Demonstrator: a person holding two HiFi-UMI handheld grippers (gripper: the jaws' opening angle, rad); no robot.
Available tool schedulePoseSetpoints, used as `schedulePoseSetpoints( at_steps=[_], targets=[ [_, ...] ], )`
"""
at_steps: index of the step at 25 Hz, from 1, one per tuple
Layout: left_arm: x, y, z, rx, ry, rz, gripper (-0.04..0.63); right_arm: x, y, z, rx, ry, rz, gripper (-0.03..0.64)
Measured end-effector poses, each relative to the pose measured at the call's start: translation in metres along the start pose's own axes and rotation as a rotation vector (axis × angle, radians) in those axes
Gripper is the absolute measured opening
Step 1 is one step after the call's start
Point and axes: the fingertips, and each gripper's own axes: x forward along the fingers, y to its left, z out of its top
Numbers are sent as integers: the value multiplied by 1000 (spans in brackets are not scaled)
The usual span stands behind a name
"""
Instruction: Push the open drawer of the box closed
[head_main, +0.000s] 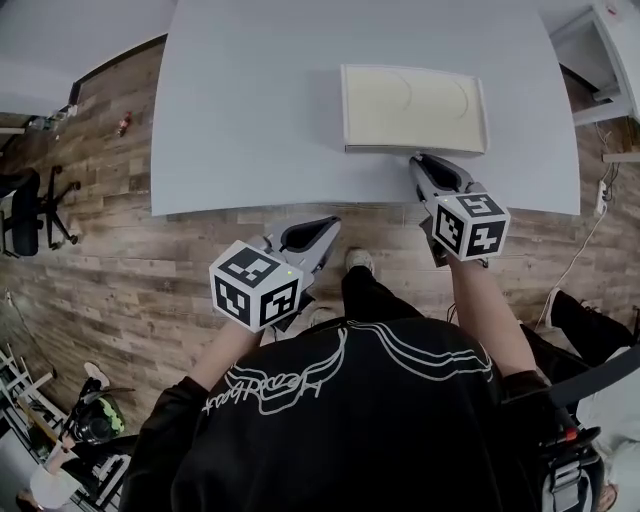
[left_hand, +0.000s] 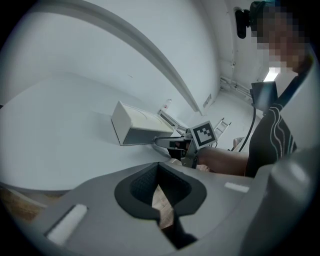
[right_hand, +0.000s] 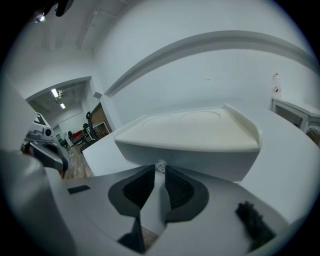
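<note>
Sitting on the pale grey table (head_main: 250, 100) is a flat, wide, cream box (head_main: 413, 108). It is near the edge of the table next to the person. Its top has a raised rim and two round curved lines pressed into it. The drawer front (right_hand: 200, 160) looks level with the front of the box. A tiny clear knob (right_hand: 160, 165) sticks out from the middle of it.

The right gripper (head_main: 422, 160) points at that front. Its two jaws are a little bit apart, with a thin gap between them. The knob is right at their tips. I cannot tell if they squeeze it.

The left gripper (head_main: 325, 228) is held off the table, over the floor, well apart from the box. Its jaws are pressed together at the tips and have nothing in them.

The floor (head_main: 150, 260) is made of brown wood planks. A black office chair (head_main: 25, 210) stands at the left. A white shelf (head_main: 610, 50) and some cables (head_main: 590, 230) are at the right.

Each gripper has a cube (head_main: 255, 287) with black and white square marks on it. The person wears a black top (head_main: 350, 420) with white lines and some curly white writing that is too hard to read.
</note>
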Motion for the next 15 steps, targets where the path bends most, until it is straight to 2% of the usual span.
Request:
schedulePoseSetpoints(
  at_steps=[8, 12, 15],
  targets=[
    [-12, -2, -13, -15, -3, 7, 8, 1, -3, 0, -15, 5, -24, 71],
    [-18, -10, -18, -1, -8, 0, 8, -13, -4, -4, -38, -18, -66, 72],
    [-22, -17, -19, 13, -10, -17, 8, -30, 8, -10, -27, -41, -53, 71]
  ],
)
